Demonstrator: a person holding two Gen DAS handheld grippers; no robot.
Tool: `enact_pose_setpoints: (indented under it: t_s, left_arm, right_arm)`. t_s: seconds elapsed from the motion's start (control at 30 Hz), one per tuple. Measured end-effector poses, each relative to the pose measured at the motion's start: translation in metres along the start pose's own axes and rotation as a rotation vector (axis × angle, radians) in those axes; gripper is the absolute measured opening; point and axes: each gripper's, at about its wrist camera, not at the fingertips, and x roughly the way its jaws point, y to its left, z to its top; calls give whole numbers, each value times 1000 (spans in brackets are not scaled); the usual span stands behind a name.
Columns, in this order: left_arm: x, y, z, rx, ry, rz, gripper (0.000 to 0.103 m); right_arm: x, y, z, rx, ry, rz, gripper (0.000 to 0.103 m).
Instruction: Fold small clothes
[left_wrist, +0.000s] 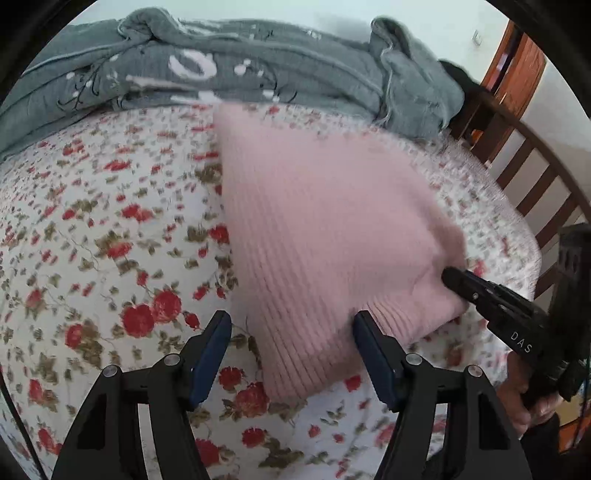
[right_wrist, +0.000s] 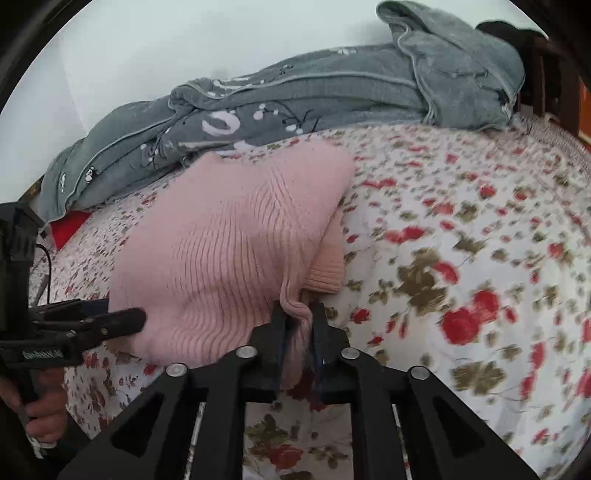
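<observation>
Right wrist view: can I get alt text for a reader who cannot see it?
The right gripper pinches a bunched edge of a pink ribbed knit garment lying on a bed with a red-flowered sheet. The left gripper reaches in from the left edge at the garment's other side. A rumpled grey blanket lies along the white wall behind.

Pink sweater (left_wrist: 325, 236) is motion-blurred; folded-under layers stay hidden.

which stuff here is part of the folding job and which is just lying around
In the job:
- pink knit sweater
- right tongs, shut on its ribbed edge
- left tongs, open beside it

Lying about:
- grey blanket
- floral bedsheet
- wooden bed rail
</observation>
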Motion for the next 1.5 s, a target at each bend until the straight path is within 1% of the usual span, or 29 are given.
enact_pose_setpoints:
  t_s: [0.07, 0.13, 0.17, 0.27, 0.3, 0.33, 0.37, 0.43, 0.47, 0.57, 0.63, 0.7, 0.73, 0.77, 0.83, 0.87, 0.93, 0.97, 1.0, 1.03, 1.07, 1.1, 1.17, 1.23, 1.3, 1.33, 1.4, 1.5]
  left_arm:
    - [-13, -2, 4, 17, -46, 1, 66]
    - [-24, -4, 13, 31, -96, 1, 66]
    - [-26, -5, 19, 29, -109, -2, 66]
    - [-20, -12, 32, 33, -108, 7, 66]
    - [-15, -15, 32, 42, -106, 18, 66]
    - [-8, -18, 30, 58, -90, 36, 66]
    - [3, -19, 26, 77, -56, 56, 66]
    - [27, -18, 14, 98, 27, 96, 68]
    - [33, -15, 9, 86, 42, 74, 68]
    - [27, -3, 8, 24, 35, -6, 67]
    - [19, 1, 14, 7, 24, -25, 67]
    - [11, 1, 20, 13, -2, -17, 67]
    - [7, 2, 24, 20, -19, -9, 67]
    - [6, 3, 29, 22, -29, 1, 67]
    - [6, 7, 42, 9, -35, 10, 67]
    - [7, 11, 51, -8, -32, 15, 66]
    - [12, 17, 67, -38, -22, 22, 63]
    - [16, 19, 74, -43, -17, 25, 60]
    - [22, 19, 80, -40, -1, 47, 55]
    - [30, 18, 82, -29, 18, 79, 53]
    - [36, 17, 84, -17, 31, 92, 49]
    - [41, 15, 82, -2, 40, 95, 47]
    - [44, 9, 77, 40, 34, 99, 46]
    - [43, 1, 75, 79, 14, 133, 46]
    - [42, -3, 75, 89, 9, 151, 46]
    - [42, -3, 76, 88, 10, 153, 46]
    - [42, -2, 79, 82, 17, 151, 45]
    - [41, 2, 81, 56, 25, 127, 46]
  right_arm:
    - [-18, -2, 8, 11, -52, 29, 32]
    - [-24, 0, 18, -3, -87, 28, 41]
    - [-24, 3, 26, -10, -104, 24, 41]
    - [-12, 11, 40, -7, -115, 22, 41]
    - [-4, 14, 42, -11, -112, 6, 38]
    - [1, 15, 41, -18, -107, -12, 27]
    - [12, 15, 37, -35, -87, -42, 12]
    - [24, 12, 26, -38, -67, -95, 11]
    - [26, 11, 19, -45, -64, -108, 11]
    - [21, 11, 17, -66, -51, -118, 11]
    - [18, 8, 23, -49, -32, -97, 11]
    - [15, 3, 32, -24, -16, -67, 12]
    - [15, 2, 35, -13, -15, -57, 15]
    - [13, 1, 41, 5, -18, -44, 21]
    - [11, 1, 51, 24, -39, -33, 29]
    - [10, 3, 59, 36, -60, -30, 29]
    - [13, 7, 69, 45, -73, -25, 29]
    - [19, 11, 73, 37, -70, -15, 29]
    - [22, 12, 75, 28, -63, -19, 29]
    - [29, 15, 75, 10, -46, -37, 29]
    - [38, 16, 72, -14, -19, -72, 28]
    - [44, 15, 69, -28, -4, -95, 27]
    - [50, 5, 57, -24, 1, -104, 27]
    - [47, -3, 54, -6, 3, -93, 27]
    - [43, -15, 57, 42, 21, -72, 30]
    - [41, -19, 58, 62, 24, -60, 31]
    - [38, -30, 61, 118, 26, -10, 33]
    - [35, -35, 64, 159, 29, 39, 37]
